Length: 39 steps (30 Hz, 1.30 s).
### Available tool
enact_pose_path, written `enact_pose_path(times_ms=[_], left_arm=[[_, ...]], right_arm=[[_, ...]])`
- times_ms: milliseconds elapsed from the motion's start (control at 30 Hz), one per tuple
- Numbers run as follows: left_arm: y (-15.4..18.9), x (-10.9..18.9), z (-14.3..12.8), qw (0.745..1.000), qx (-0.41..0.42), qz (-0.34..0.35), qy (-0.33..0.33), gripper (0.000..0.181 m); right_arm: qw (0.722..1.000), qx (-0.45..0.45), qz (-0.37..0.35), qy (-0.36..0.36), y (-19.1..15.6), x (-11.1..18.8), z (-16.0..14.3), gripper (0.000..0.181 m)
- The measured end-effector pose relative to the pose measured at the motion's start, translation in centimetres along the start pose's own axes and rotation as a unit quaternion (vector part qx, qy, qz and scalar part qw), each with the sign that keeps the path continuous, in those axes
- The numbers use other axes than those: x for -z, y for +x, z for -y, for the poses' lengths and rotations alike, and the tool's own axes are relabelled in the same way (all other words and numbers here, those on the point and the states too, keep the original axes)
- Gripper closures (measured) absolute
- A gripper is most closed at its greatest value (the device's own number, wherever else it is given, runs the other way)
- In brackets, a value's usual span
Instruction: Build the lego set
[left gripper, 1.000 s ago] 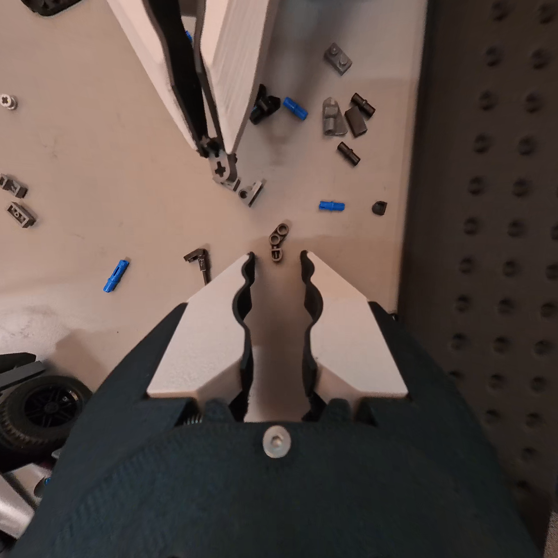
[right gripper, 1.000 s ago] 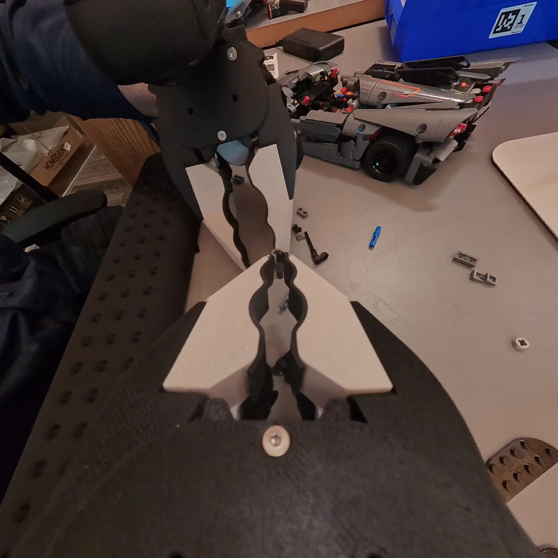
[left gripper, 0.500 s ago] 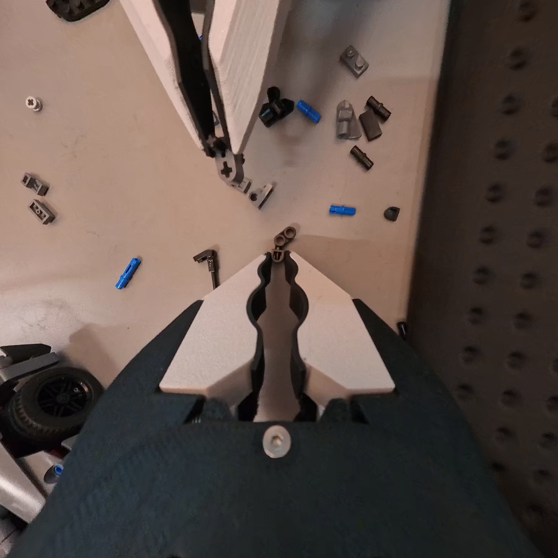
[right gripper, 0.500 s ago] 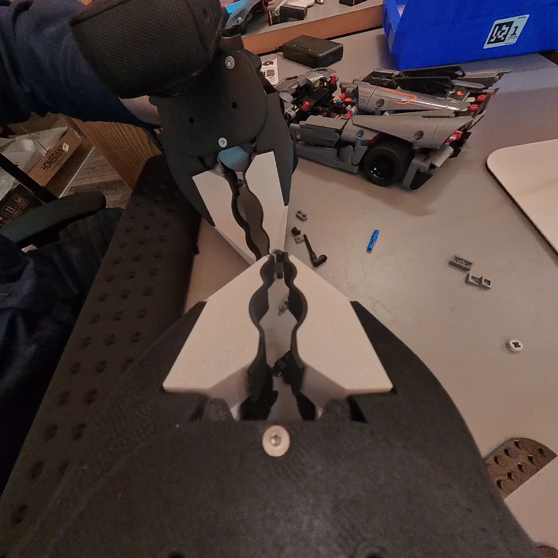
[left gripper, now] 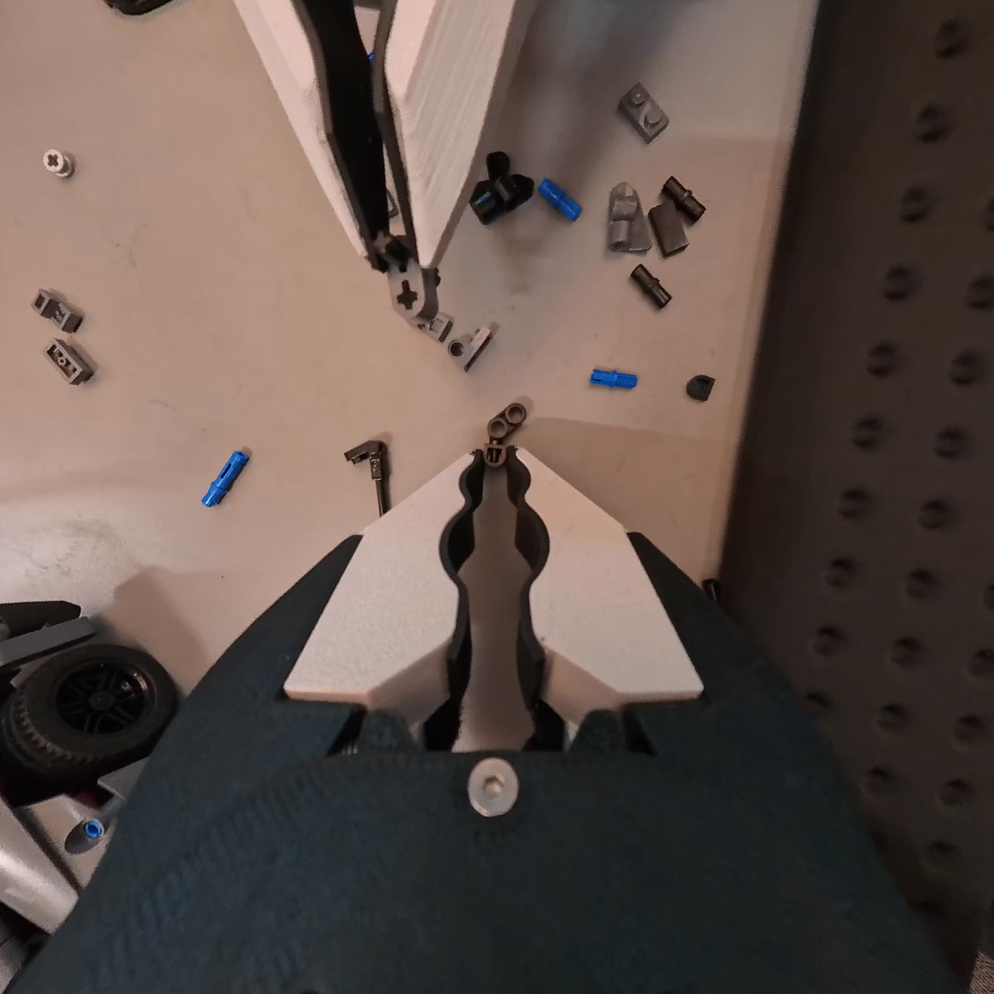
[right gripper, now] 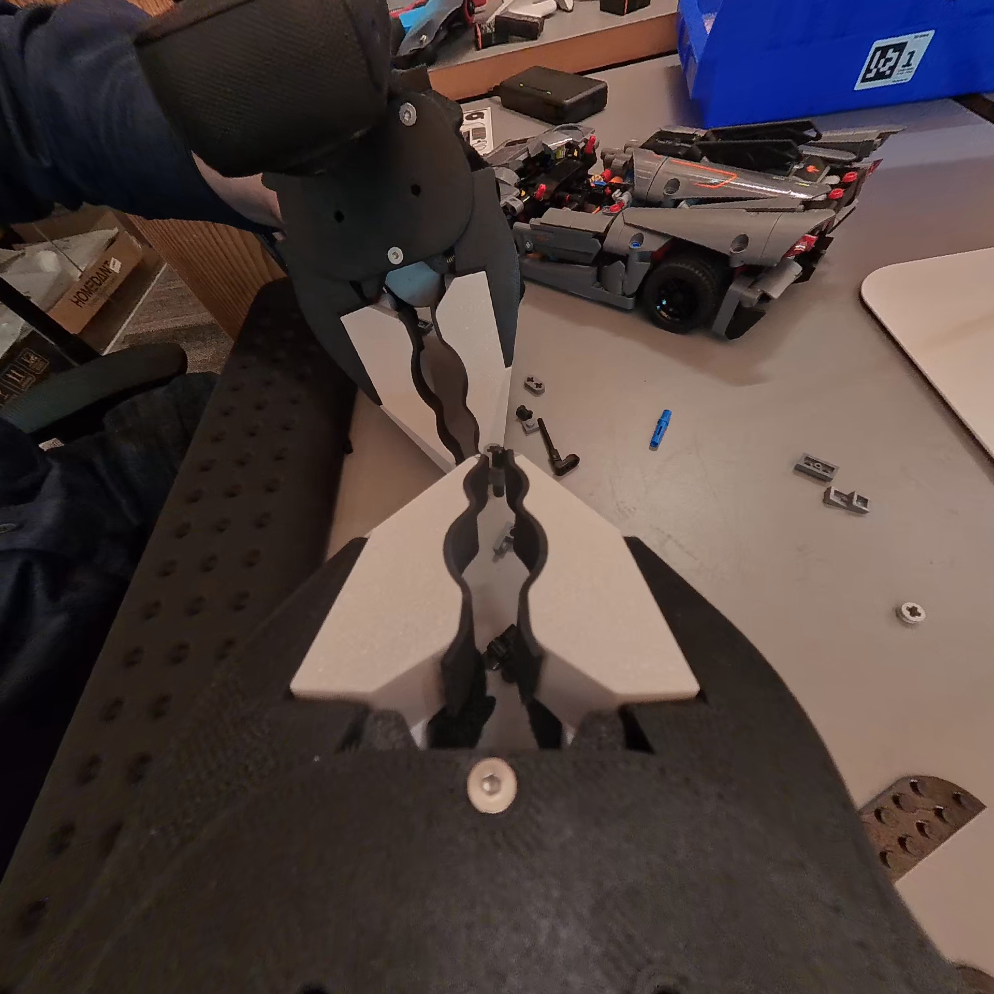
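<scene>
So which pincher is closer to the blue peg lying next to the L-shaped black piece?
Left. The left gripper sits just beside that blue peg and L-shaped piece. The right gripper is farther away, across the table.

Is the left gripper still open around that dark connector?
No, the left gripper has shut on the dark connector, pinching its lower end between the fingertips.

Your left wrist view looks steeply down, close over the table (left gripper: 161, 258); your right wrist view faces forward, lower. Each shows the other gripper just beyond its own fingertips.
</scene>
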State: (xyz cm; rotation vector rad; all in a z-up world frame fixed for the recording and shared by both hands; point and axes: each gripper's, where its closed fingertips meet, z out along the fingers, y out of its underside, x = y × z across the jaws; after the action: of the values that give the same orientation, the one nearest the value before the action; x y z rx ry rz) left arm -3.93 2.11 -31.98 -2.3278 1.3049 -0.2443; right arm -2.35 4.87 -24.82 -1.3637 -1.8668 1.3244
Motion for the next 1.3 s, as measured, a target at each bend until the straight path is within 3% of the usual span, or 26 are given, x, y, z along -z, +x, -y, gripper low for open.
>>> enact_pose_path(times_ms=[1300], left_arm=[[0.08, 0.03, 0.04, 1.000, 0.013, -0.015, 0.011, 0.173]], right_arm=[[1.000, -0.006, 0.002, 0.009, -0.01, 0.15, 0.25, 0.178]])
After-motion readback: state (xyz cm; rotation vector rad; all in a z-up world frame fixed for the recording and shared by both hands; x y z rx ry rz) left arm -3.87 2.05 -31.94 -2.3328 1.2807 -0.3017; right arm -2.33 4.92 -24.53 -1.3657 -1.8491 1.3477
